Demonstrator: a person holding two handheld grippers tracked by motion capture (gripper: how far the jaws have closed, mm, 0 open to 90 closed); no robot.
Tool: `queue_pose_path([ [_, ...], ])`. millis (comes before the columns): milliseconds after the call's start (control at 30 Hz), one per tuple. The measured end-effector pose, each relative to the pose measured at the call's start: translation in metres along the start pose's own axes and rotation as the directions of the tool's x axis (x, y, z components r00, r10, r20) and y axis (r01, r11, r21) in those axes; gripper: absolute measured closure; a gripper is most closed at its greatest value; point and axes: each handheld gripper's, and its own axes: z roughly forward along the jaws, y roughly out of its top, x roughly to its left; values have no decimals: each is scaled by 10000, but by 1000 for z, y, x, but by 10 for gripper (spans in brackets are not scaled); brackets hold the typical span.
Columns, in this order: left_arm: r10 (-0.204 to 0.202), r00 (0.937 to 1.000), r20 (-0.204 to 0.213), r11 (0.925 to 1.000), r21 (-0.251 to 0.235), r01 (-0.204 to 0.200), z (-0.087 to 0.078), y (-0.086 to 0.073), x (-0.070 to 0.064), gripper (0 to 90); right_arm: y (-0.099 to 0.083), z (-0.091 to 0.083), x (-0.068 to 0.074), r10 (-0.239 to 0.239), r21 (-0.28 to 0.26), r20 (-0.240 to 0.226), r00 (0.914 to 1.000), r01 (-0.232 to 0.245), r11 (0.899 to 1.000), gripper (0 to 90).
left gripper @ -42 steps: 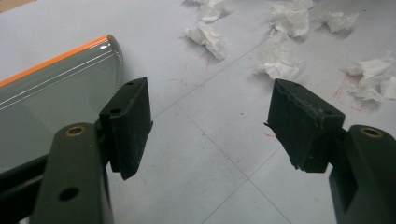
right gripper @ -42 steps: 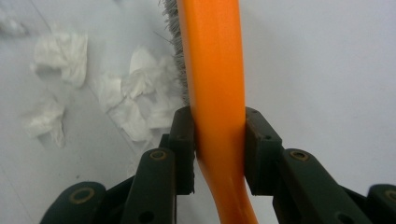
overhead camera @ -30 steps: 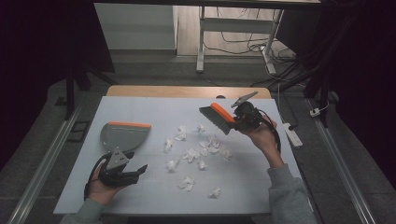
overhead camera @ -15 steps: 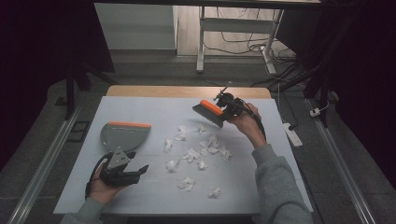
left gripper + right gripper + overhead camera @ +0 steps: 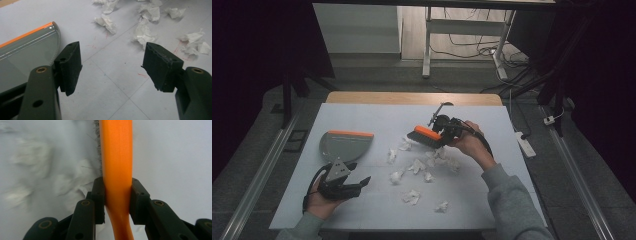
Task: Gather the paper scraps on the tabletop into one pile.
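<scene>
Brush [image 5: 428, 136], orange-backed with dark bristles, sits clamped in the right gripper [image 5: 443, 133] at the far right edge of the paper scraps [image 5: 414, 166], low over the desk [image 5: 377, 117]. In the right gripper view the two jaws press on either side of the orange handle [image 5: 116, 187], bristles showing along its left edge. Left gripper [image 5: 343, 184] rests near the front left of the desk, jaws wide apart and holding nothing; the grey dustpan [image 5: 343, 146] with its orange lip lies just beyond it, and in the left gripper view the pan [image 5: 27, 55] sits just beside the left jaw. Scraps are spread loosely between pan and brush, a few nearer the front edge. Judgement: the step in hand is sweeping the scraps leftward toward the pan. Best done with bristles flat on the surface and short, light strokes, since the paper is likely to flick or skip. The pan is free to slide; steadying it with the left gripper looks advisable. Stray front pieces need their own pass.
</scene>
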Motion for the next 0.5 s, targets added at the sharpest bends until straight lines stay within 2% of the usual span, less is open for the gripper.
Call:
queue_pose_path([
  [67, 7, 10000, 3, 10000, 9, -7, 0, 0, 0, 323, -3, -5, 4, -91, -214, -152, 9998, 88, 9997, 699],
  [133, 0, 10000, 13, 10000, 2, 0, 1, 1, 0, 323, -4, -11, 3, -31, -426, 252, 9997, 41, 9991, 699],
  [267, 33, 10000, 34, 10000, 16, -33, 2, 2, -1, 323, 0, -18, -15, 491, -849, 663, 9966, -434, 9954, 699],
  [367, 45, 10000, 50, 10000, 34, -45, 3, 2, -1, 323, 6, -8, -34, 1091, -685, 1011, 9889, -1025, 9924, 699],
  [433, 50, 10000, 68, 10000, 20, -50, 3, 2, -1, 323, 10, 1, -45, 1262, -510, 886, 9880, -1221, 9912, 699],
  [500, 56, 9999, 101, 10000, 28, -57, 4, 2, -1, 323, 12, 9, -51, 1280, -365, 775, 9887, -1255, 9914, 699],
])
